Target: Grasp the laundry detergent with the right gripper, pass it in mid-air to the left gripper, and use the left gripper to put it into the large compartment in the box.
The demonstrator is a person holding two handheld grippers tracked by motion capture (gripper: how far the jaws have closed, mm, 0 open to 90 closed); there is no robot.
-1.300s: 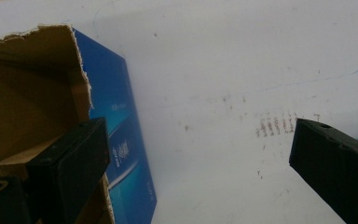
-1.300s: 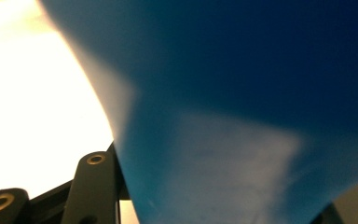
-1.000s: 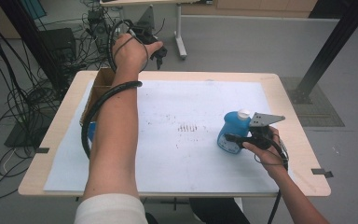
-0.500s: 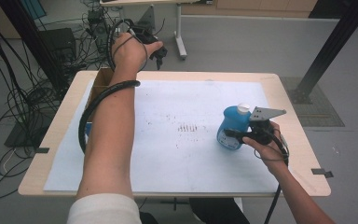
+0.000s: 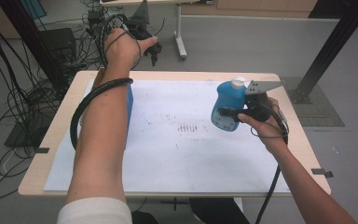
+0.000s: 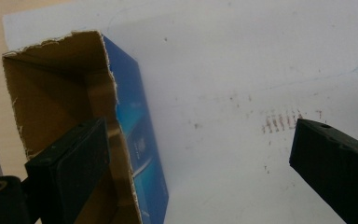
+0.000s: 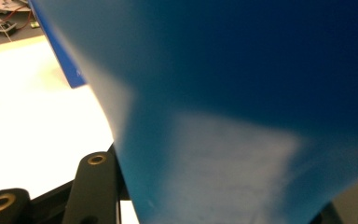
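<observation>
**Blue bottle held upright, open box waiting across the paper**

The right gripper (image 5: 233, 112) has its fingers clamped on a blue bottle (image 5: 227, 105), white cap up, at the right side of the surface (image 5: 56, 135). The torn-topped cardboard box (image 6: 70, 107) stands well apart at the left edge of the white paper (image 5: 186, 154), its mouth facing up. The left gripper (image 5: 147, 44), fingers spread and empty, hovers above the box (nearer to it than the right). Bare paper lies between bottle and box, so a leftward carry looks unobstructed.
</observation>
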